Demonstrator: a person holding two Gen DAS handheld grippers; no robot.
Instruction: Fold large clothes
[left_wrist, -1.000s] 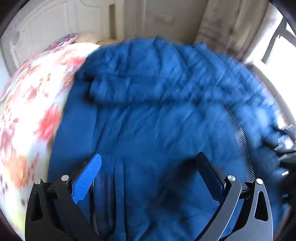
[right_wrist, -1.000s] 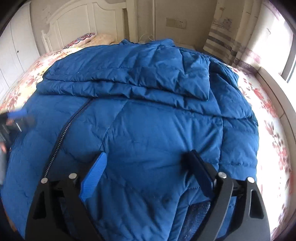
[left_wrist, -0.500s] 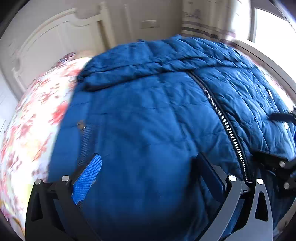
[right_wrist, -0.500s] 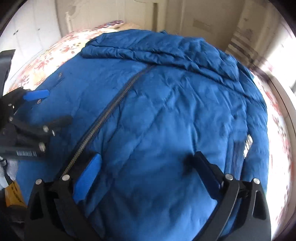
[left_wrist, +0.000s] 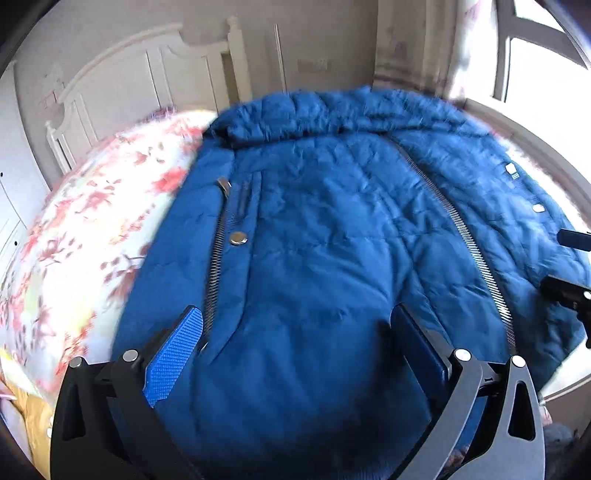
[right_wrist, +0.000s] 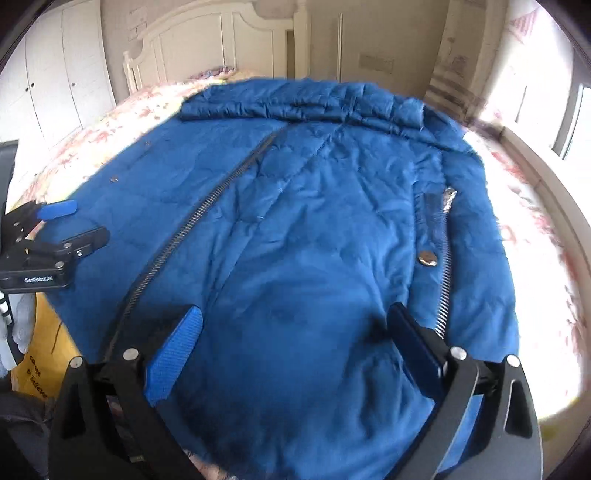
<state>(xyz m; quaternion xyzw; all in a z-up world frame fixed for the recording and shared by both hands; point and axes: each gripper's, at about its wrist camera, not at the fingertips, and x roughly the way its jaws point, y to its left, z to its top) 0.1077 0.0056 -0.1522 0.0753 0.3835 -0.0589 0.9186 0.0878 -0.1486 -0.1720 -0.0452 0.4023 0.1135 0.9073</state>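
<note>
A large blue padded coat (left_wrist: 332, 240) lies front up across the bed, its hood end far from me and its centre zip closed (left_wrist: 469, 236). It fills the right wrist view too (right_wrist: 303, 240). My left gripper (left_wrist: 295, 328) is open and empty above the coat's near left part, beside a pocket zip and snap (left_wrist: 238, 238). My right gripper (right_wrist: 295, 325) is open and empty above the near right part, beside the other pocket snap (right_wrist: 427, 257). The left gripper also shows at the left edge of the right wrist view (right_wrist: 70, 221), open.
The bed has a floral cover (left_wrist: 85, 221) and a white headboard (left_wrist: 140, 81) at the far end. A window (left_wrist: 535, 55) is at the right. A yellow bag (right_wrist: 40, 350) sits low at the bed's near left. White wardrobe doors (right_wrist: 55, 81) stand at left.
Both grippers have pulled back and risen, so more of the coat shows. The views have swung towards the headboard. Both stay open and empty.
</note>
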